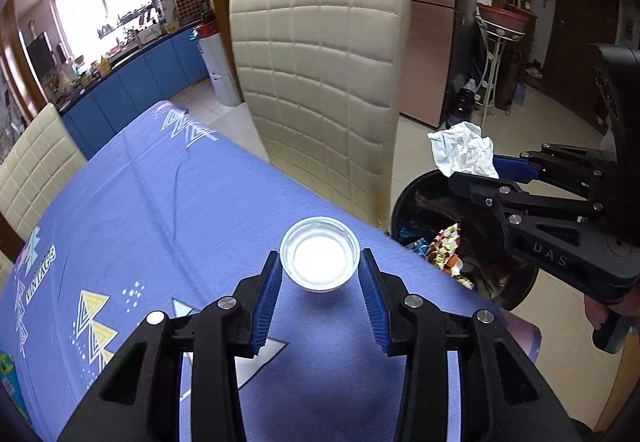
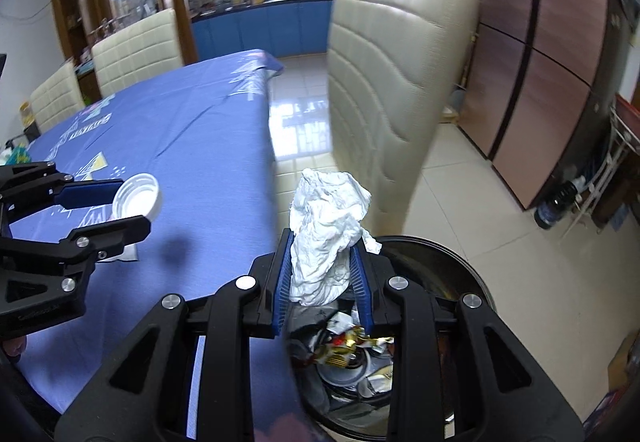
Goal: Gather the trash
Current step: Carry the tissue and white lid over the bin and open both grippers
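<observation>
Above bin (image 2: pixel 460 262): tissue (image 2: pixel 326 238) (claw-pinched)

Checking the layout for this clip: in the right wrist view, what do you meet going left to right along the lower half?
Left claw holding the white lid → blue tablecloth → right claw pinching the crumpled tissue → black trash bin → tiled floor.

The left tongs (image 1: pixel 320 266) held a lid (image 1: pixel 319 260) above the table (image 1: pixel 160 201) near its edge. To their right, the right tongs (image 2: pixel 325 242) held a crumpled tissue (image 2: pixel 326 234) over the bin (image 2: pixel 460 262), which stood on the floor beside the table, with a chair (image 1: pixel 320 81) behind.
</observation>
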The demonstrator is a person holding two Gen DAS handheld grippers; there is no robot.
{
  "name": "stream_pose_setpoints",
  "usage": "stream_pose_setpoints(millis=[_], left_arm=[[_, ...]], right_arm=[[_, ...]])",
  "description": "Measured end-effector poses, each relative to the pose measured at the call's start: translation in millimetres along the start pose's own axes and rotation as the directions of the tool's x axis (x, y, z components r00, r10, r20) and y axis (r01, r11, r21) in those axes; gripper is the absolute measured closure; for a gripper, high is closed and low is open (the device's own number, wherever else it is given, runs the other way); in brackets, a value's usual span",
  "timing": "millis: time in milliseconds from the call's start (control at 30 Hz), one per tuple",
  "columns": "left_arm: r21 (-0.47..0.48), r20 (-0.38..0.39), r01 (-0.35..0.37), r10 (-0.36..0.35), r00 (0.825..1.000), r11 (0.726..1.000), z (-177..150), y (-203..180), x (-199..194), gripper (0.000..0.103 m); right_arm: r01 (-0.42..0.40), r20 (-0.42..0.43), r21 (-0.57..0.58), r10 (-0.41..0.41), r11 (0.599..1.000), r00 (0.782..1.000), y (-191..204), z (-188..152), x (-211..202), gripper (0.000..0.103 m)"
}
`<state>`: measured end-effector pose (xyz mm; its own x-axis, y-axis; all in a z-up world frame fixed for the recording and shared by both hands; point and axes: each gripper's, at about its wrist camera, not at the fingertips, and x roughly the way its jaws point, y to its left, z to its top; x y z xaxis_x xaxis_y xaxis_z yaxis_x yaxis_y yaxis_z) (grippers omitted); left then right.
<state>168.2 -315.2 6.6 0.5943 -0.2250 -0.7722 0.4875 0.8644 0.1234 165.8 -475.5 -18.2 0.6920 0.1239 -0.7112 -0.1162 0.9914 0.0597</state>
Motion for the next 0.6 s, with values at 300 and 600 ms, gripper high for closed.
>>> stream_pose_setpoints(millis=[300, 600], left_arm=[[0.068, 0.001, 0.040, -0.040, 0.999, 0.997, 16.9, -35.0, 8.4, 0.064], [0.127, -0.005, 0.073, -0.073, 0.997, 0.989, 28.6, -67.2, 15.8, 0.063]], right_arm=[[0.039, 0.007, 0.053, -0.040, 0.998, 0.999, -37.0, -7.8, -6.9, 0.072], [0.092, 0.059, 0.120, -0.100, 0.988, 0.993, -66.0, -15.9, -15.8, 0.019]])
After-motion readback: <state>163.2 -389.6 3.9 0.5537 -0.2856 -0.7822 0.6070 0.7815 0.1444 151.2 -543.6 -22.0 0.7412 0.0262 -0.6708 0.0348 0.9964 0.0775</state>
